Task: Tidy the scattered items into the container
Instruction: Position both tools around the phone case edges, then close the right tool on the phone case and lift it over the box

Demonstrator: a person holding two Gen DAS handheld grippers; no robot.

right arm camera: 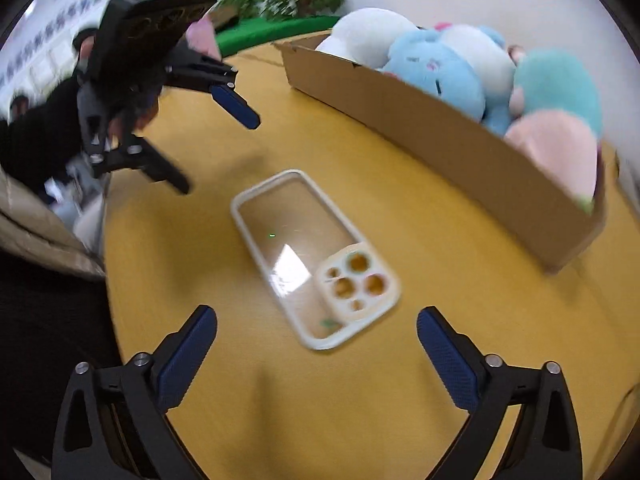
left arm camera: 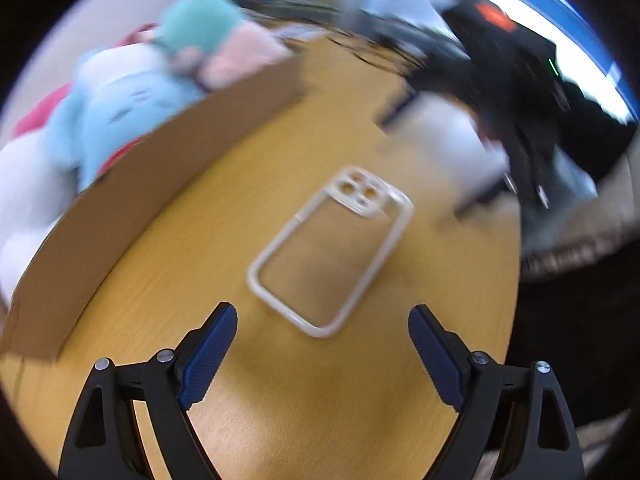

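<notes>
Both claws sit closest: the left gripper and the right gripper are spread wide and grasp nothing. Just past each, toward 12 o'clock, the clear phone case lies flat on the yellow table. Up at 1 o'clock from the right claw, the cardboard box already has soft toys inside. I think only the case is left to tidy.
</notes>
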